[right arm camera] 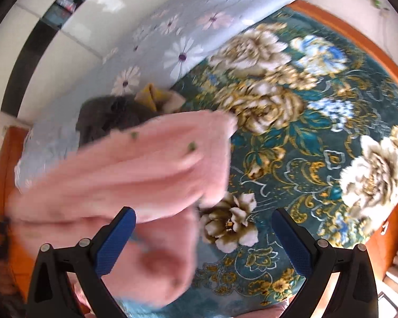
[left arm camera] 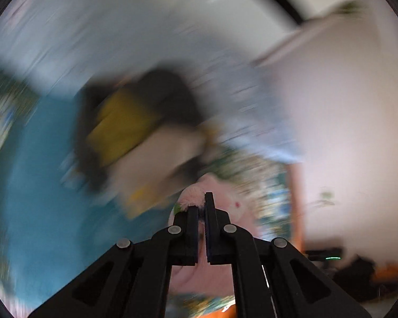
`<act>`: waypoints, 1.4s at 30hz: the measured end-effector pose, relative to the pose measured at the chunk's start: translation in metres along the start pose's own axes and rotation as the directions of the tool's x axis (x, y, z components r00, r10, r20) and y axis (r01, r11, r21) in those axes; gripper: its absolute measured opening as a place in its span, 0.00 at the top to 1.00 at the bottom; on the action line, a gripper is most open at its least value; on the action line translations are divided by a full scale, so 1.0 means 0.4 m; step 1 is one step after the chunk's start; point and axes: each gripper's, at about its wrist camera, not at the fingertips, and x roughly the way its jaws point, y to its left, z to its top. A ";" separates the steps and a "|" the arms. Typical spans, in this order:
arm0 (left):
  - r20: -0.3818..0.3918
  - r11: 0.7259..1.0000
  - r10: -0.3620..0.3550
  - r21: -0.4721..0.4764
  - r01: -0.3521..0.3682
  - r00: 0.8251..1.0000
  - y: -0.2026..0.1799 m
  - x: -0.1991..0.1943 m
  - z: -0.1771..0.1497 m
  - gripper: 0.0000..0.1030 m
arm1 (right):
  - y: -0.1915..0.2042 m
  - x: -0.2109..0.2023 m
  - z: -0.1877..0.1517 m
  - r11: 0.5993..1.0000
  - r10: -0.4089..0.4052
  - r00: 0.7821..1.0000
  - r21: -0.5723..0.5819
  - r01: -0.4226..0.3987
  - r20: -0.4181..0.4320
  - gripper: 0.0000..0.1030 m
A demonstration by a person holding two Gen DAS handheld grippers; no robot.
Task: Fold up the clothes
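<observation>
A fluffy pink garment (right arm camera: 135, 175) hangs in the air over the bed, blurred by motion, at the left of the right wrist view. My left gripper (left arm camera: 202, 204) is shut on an edge of the pink garment (left arm camera: 225, 206) and holds it up. My right gripper (right arm camera: 204, 217) is open and empty, its blue pads (right arm camera: 116, 238) beside the hanging cloth. A pile of dark grey, yellow and beige clothes (right arm camera: 119, 111) lies behind it; it also shows blurred in the left wrist view (left arm camera: 135, 124).
A teal floral bedspread (right arm camera: 305, 132) covers the bed. A pale blue daisy-print pillow (right arm camera: 177, 39) lies along the far side. An orange wooden bed frame (right arm camera: 358, 42) runs round the edge. A teal cloth (left arm camera: 39, 185) lies at the left.
</observation>
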 end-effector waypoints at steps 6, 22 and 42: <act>-0.170 0.933 0.137 -0.309 -0.185 0.976 0.257 0.090 -0.141 0.97 | 0.009 0.150 -0.003 0.996 0.038 0.989 -0.075 -0.049 -0.145 0.00; -0.088 0.919 0.371 0.180 -0.351 0.925 -0.077 0.229 -0.106 0.54 | -0.174 0.342 -0.002 0.975 0.172 0.954 0.180 -0.129 -0.246 0.00; -0.056 0.815 0.509 -0.291 -0.501 0.859 0.261 -0.049 -0.162 0.54 | -0.205 0.697 -0.078 0.753 0.423 0.856 0.641 -0.149 -0.297 0.66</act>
